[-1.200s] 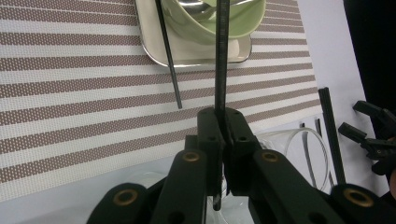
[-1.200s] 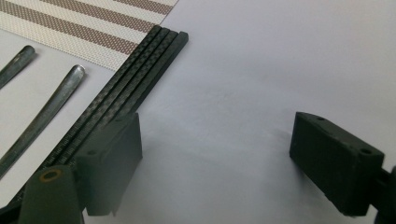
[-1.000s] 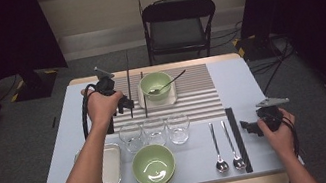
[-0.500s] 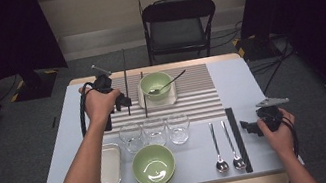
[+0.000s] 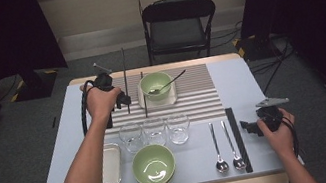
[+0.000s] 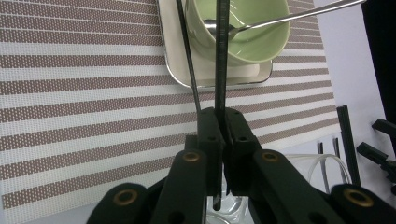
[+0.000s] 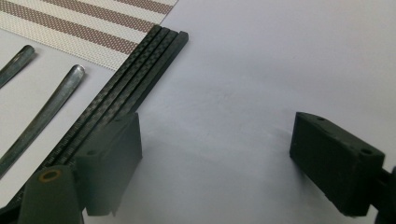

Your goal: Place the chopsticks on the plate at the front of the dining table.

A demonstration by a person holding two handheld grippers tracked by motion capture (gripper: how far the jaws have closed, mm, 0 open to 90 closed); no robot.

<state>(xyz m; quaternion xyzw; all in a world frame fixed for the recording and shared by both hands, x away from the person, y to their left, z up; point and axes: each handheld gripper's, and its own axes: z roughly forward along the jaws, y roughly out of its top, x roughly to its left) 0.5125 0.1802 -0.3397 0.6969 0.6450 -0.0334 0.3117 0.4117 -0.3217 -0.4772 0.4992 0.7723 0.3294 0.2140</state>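
Note:
My left gripper (image 5: 125, 99) is over the left part of the striped placemat (image 5: 202, 95), shut on a long black chopstick (image 5: 125, 75) that points toward the far edge. In the left gripper view the jaws (image 6: 223, 122) are pressed together on that chopstick (image 6: 221, 51). A second chopstick (image 6: 187, 51) lies on the mat beside the white square plate (image 6: 170, 65), which carries a green bowl (image 6: 247, 37) with a spoon (image 6: 289, 16) in it. My right gripper (image 5: 251, 126) rests open at the table's right front, beside a bundle of black chopsticks (image 7: 135, 79).
Three clear glasses (image 5: 155, 131) stand in a row at the mat's near edge. A second green bowl (image 5: 153, 165) and a metal tray (image 5: 110, 165) are at the front left. Two spoons (image 5: 224, 146) lie left of the black chopsticks (image 5: 236, 134). A folding chair (image 5: 179, 22) stands beyond the table.
My left hand has drifted slightly toward the far side with the chopstick still held. The right gripper has stayed in place.

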